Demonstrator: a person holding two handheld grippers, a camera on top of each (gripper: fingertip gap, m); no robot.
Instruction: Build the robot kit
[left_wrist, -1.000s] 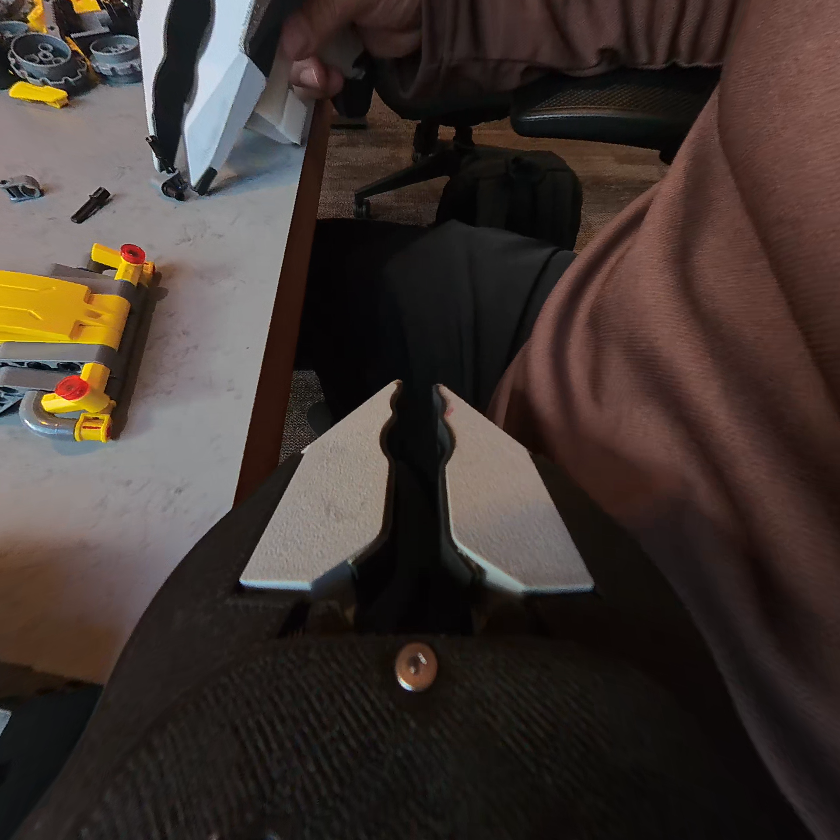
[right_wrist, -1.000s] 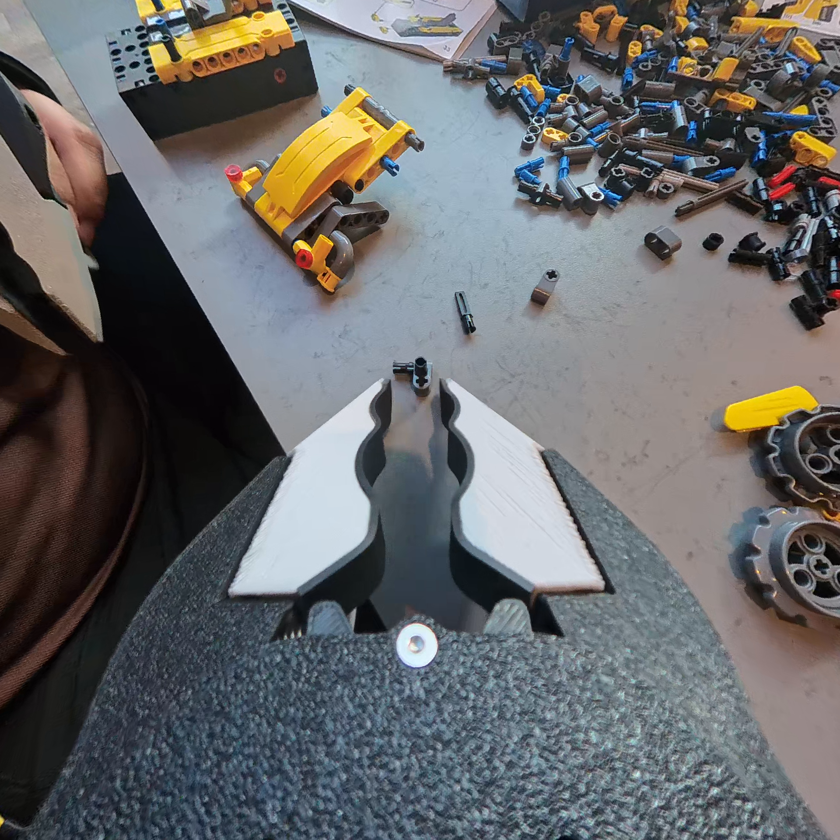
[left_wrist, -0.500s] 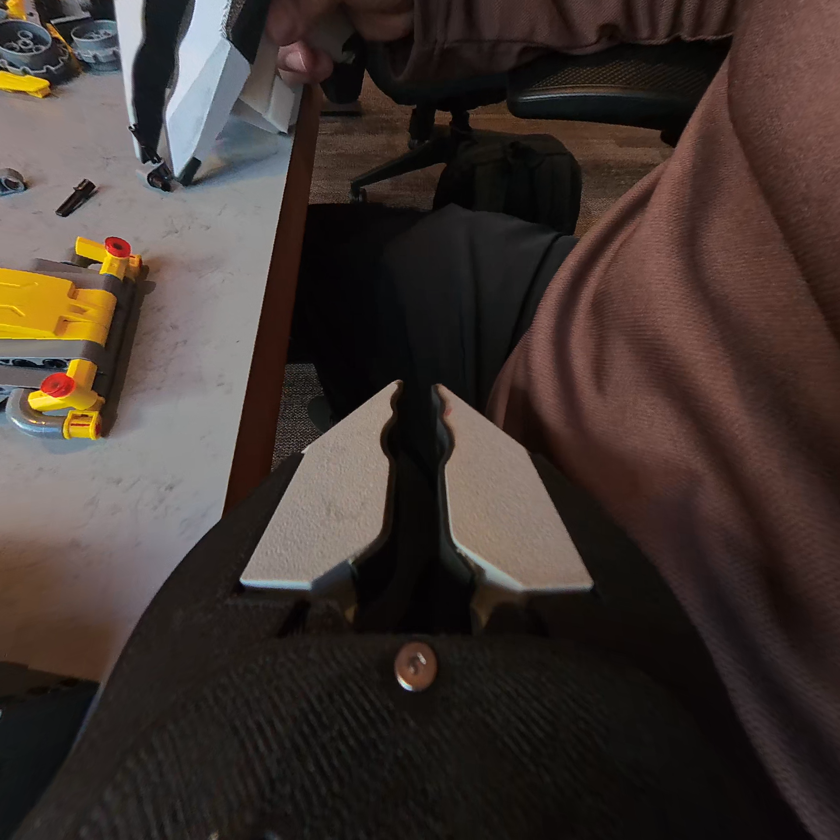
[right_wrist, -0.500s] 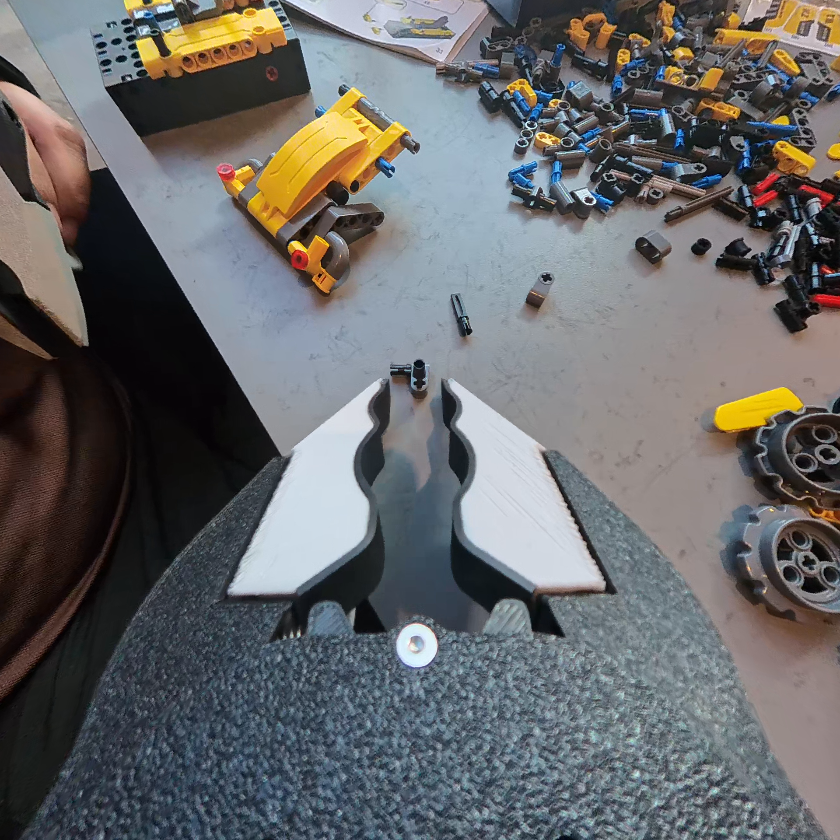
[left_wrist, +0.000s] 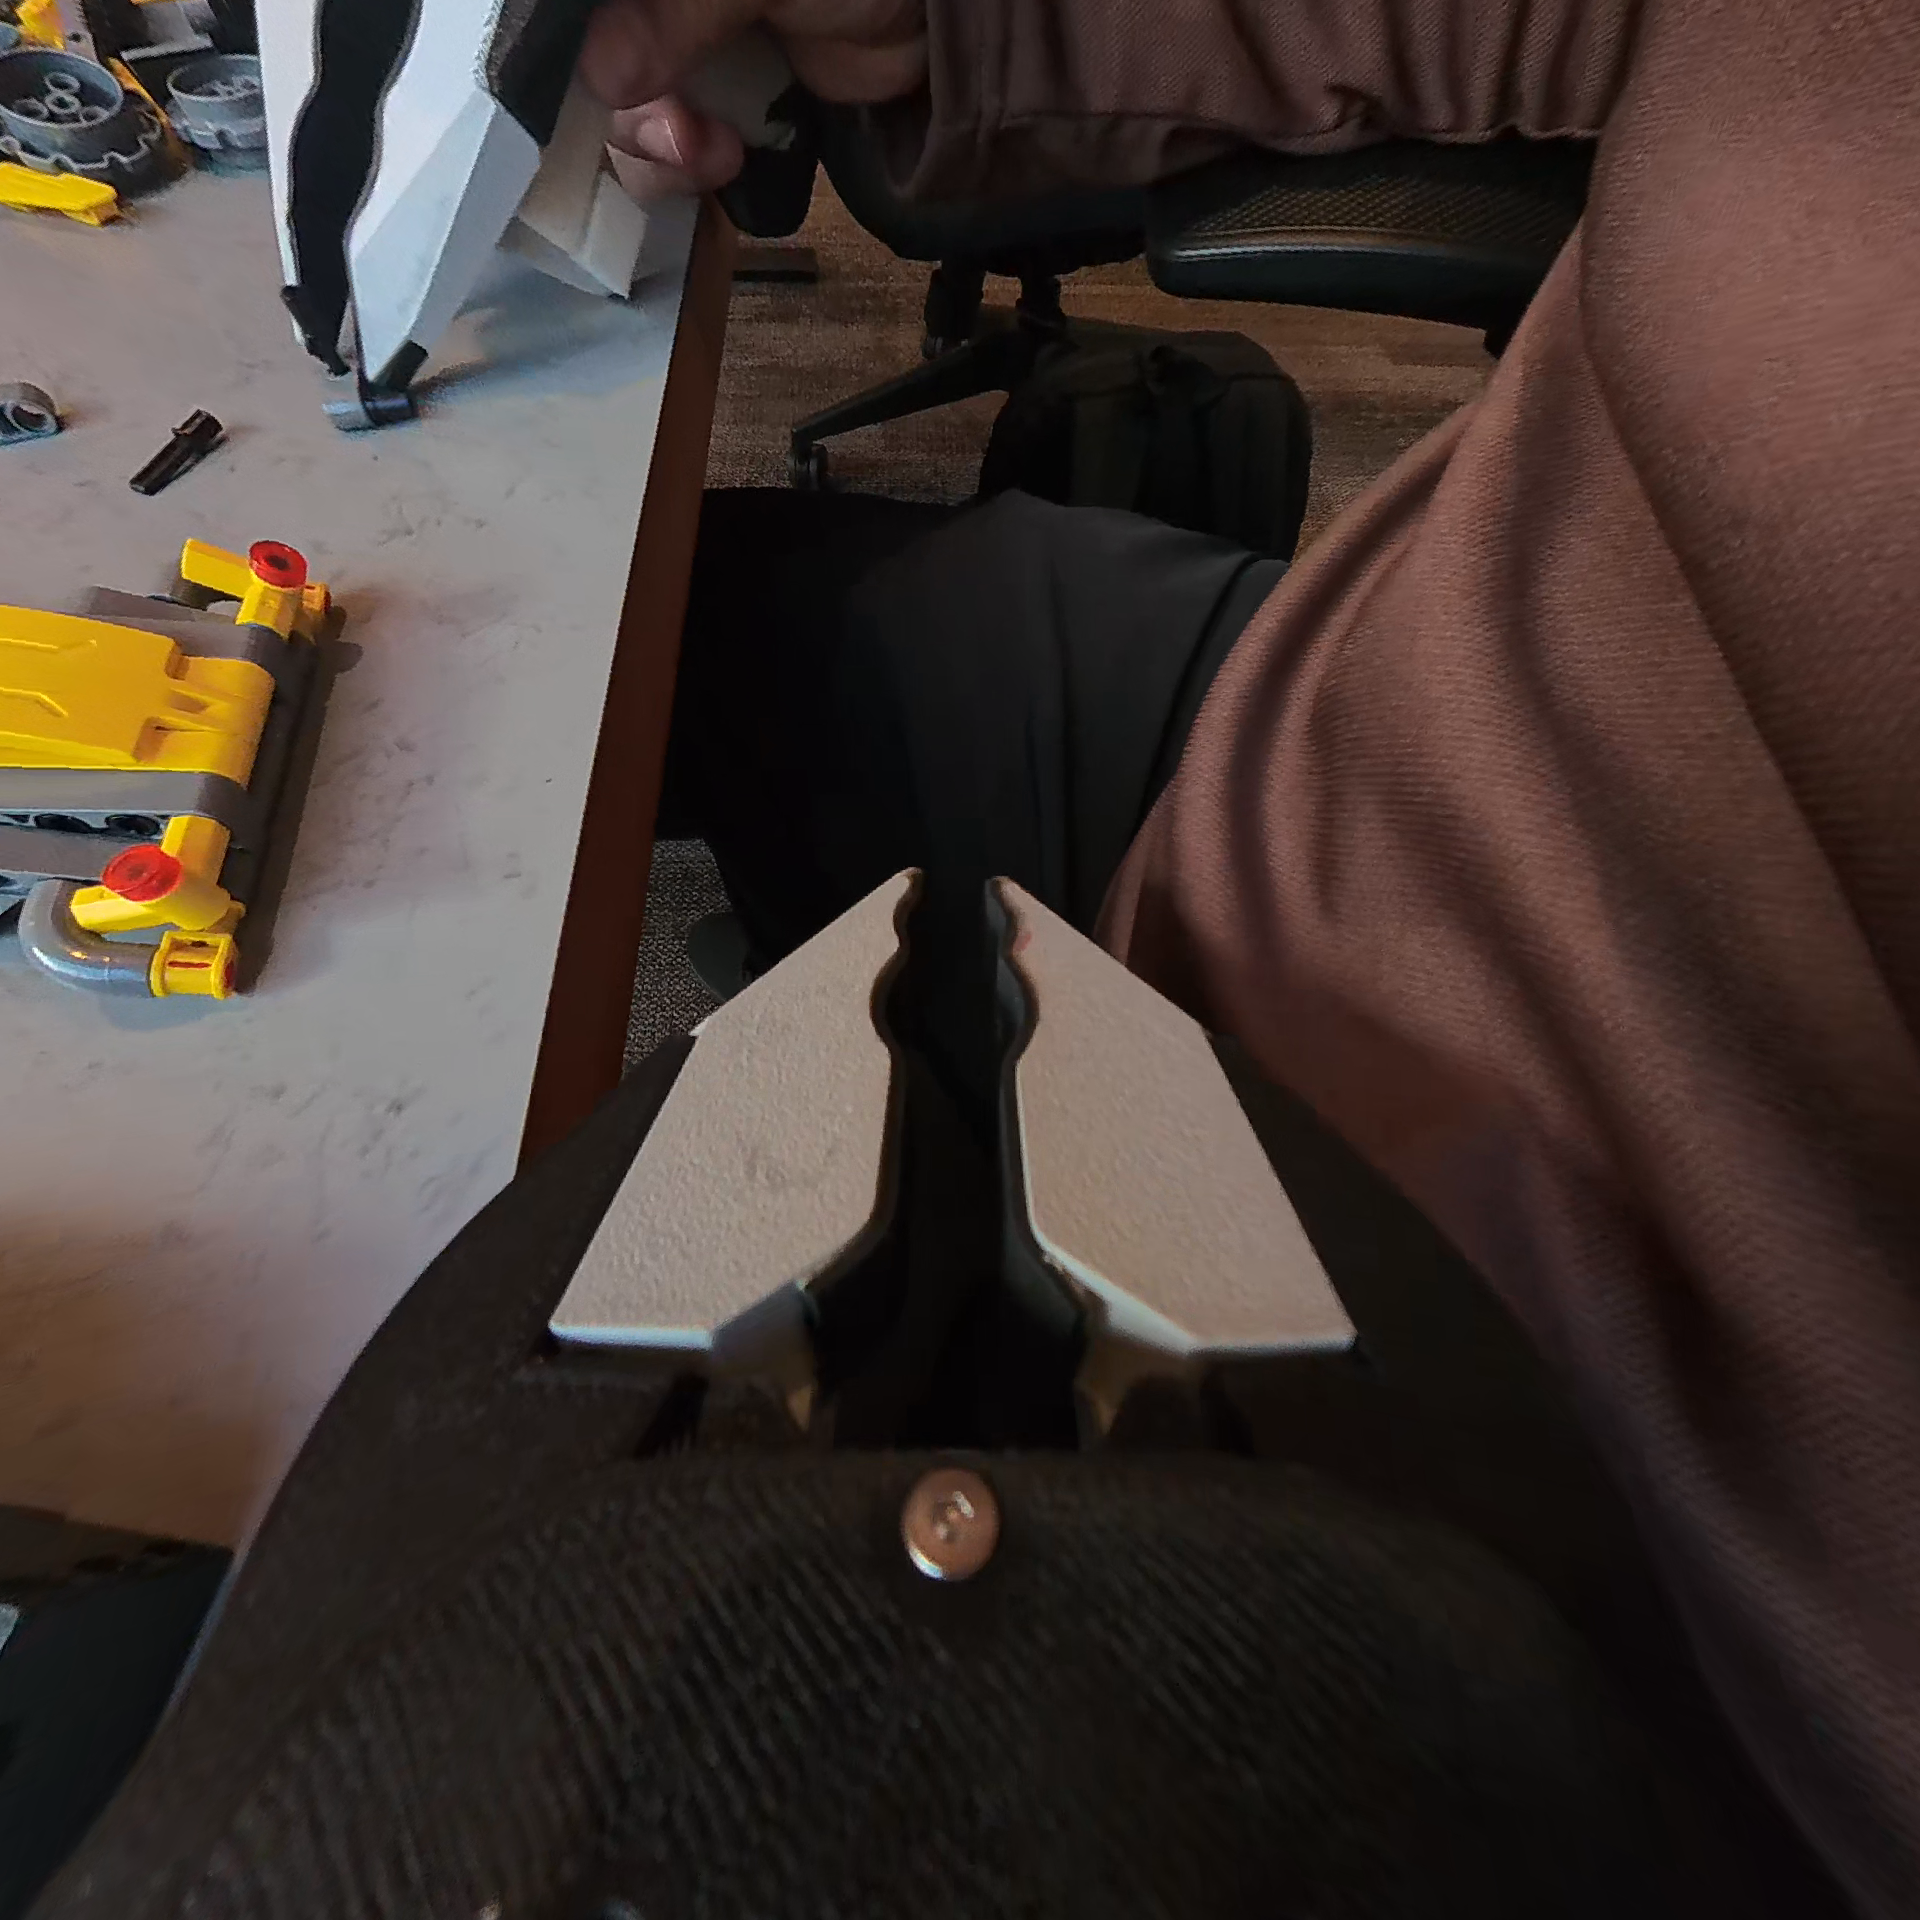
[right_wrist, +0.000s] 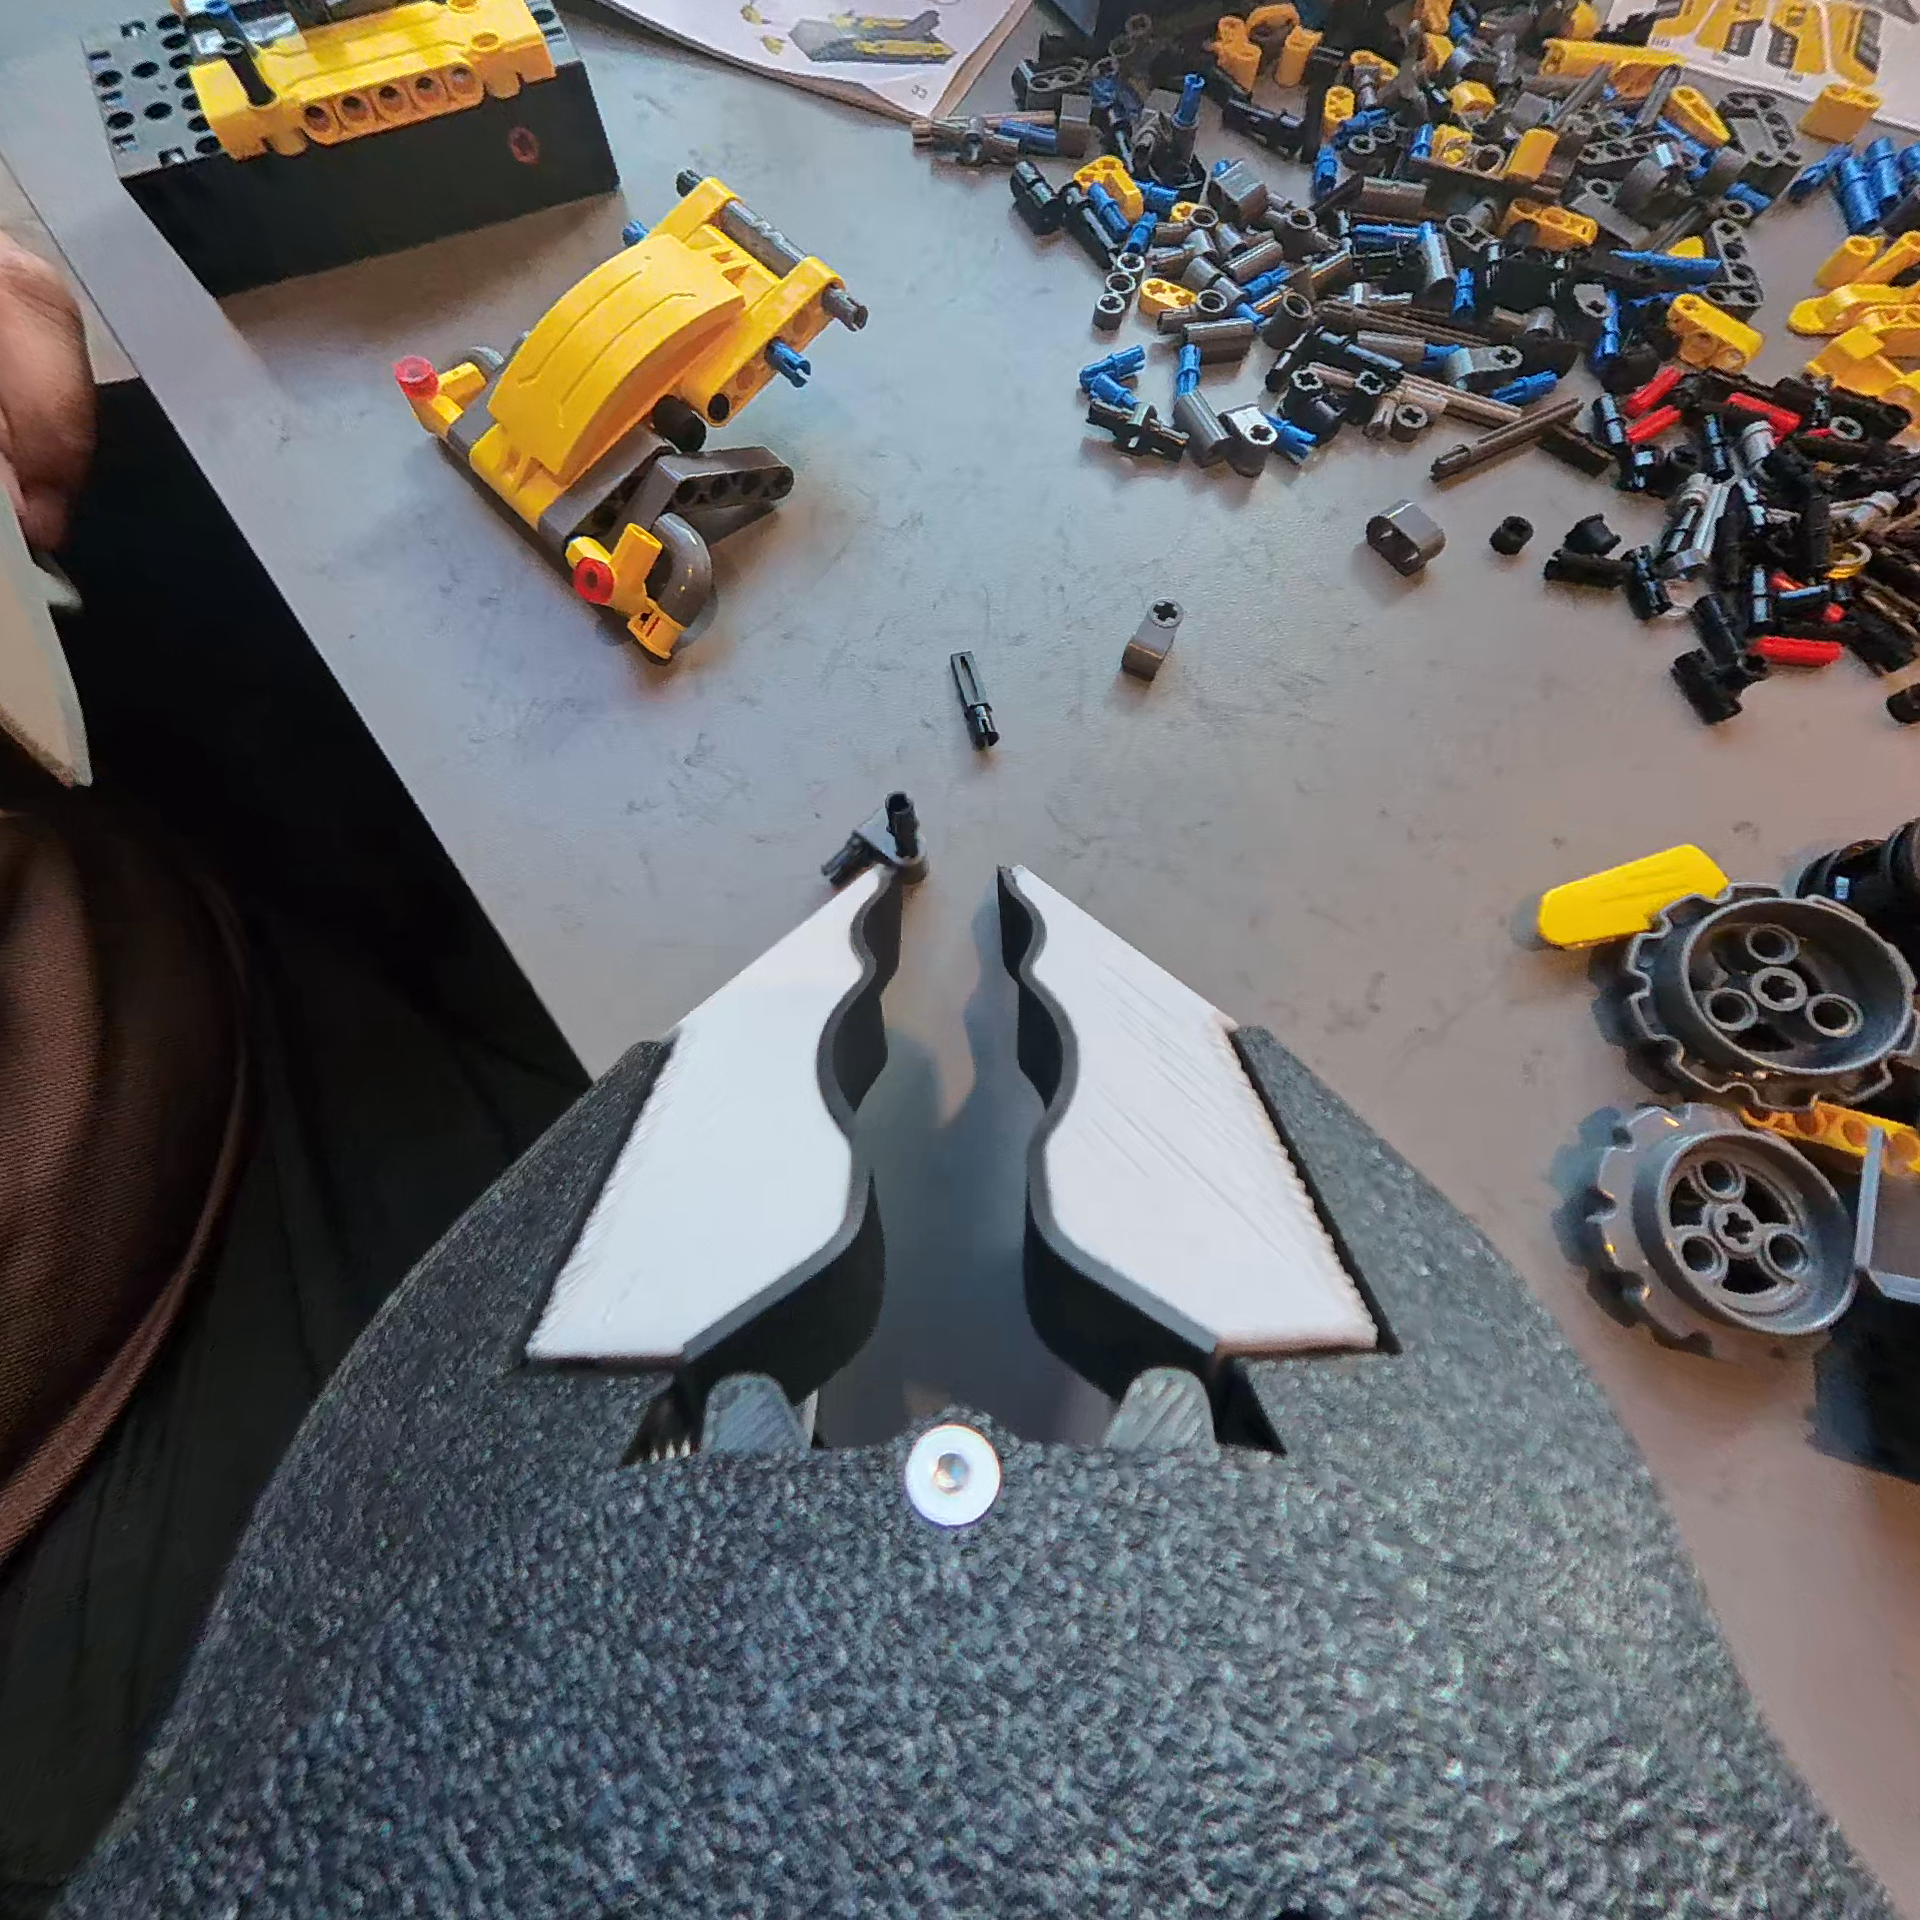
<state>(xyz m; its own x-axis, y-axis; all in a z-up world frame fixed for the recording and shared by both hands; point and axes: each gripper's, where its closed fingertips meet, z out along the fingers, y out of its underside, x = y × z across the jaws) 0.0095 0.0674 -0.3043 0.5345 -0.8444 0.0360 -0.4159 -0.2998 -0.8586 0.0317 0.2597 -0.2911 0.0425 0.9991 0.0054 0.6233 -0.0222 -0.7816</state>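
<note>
The right gripper (right_wrist: 948, 883) hangs low over the desk (right_wrist: 1299, 831) near its left edge, jaws a bit apart, holding nothing. A small black connector piece (right_wrist: 883, 844) lies at the tip of its left finger; touching or not, I cannot tell. Beyond are a black pin (right_wrist: 972, 698), a grey connector (right_wrist: 1151, 640) & the yellow assembly (right_wrist: 623, 395). Two grey wheels (right_wrist: 1756, 997) lie at the right. The left gripper (left_wrist: 954, 883) is off the desk, over a dark trouser leg (left_wrist: 935, 665), fingers slightly apart w/ nothing between.
</note>
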